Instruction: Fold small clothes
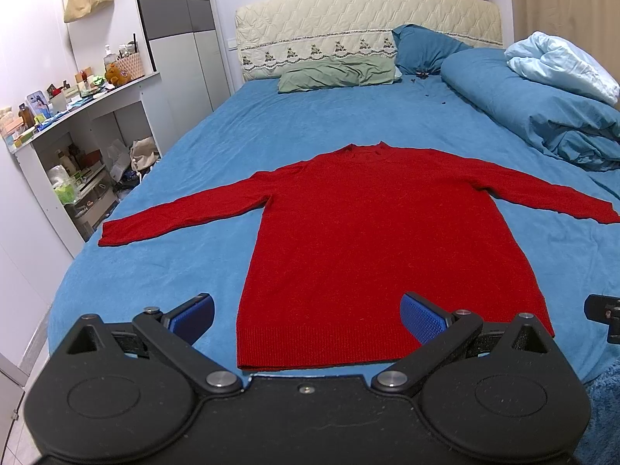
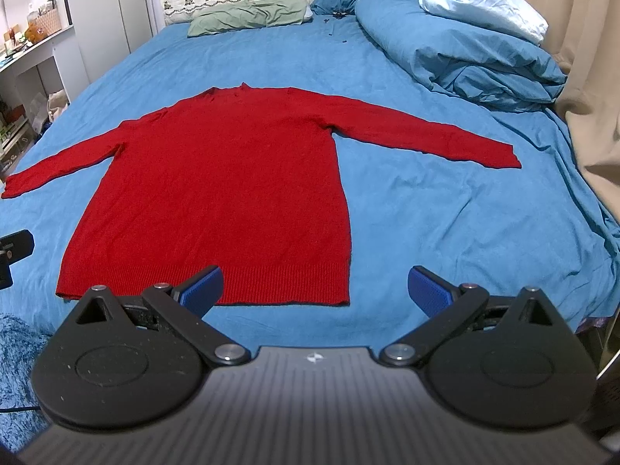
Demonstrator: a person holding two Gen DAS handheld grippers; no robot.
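Note:
A red long-sleeved sweater (image 1: 383, 240) lies flat on the blue bed sheet (image 1: 162, 279), hem toward me, both sleeves spread out to the sides. It also shows in the right wrist view (image 2: 232, 178). My left gripper (image 1: 308, 316) is open and empty, hovering above the hem's left half. My right gripper (image 2: 316, 288) is open and empty, hovering above the hem's right corner. The edge of the right gripper (image 1: 604, 316) shows at the right of the left wrist view.
A rolled blue duvet (image 2: 457, 50) with a pale sheet (image 2: 484, 4) lies at the far right. Green pillow (image 1: 337, 73) and blue pillow (image 1: 422, 48) lie at the headboard. A cluttered shelf (image 1: 77, 124) stands left of the bed. A curtain (image 2: 589, 97) hangs at right.

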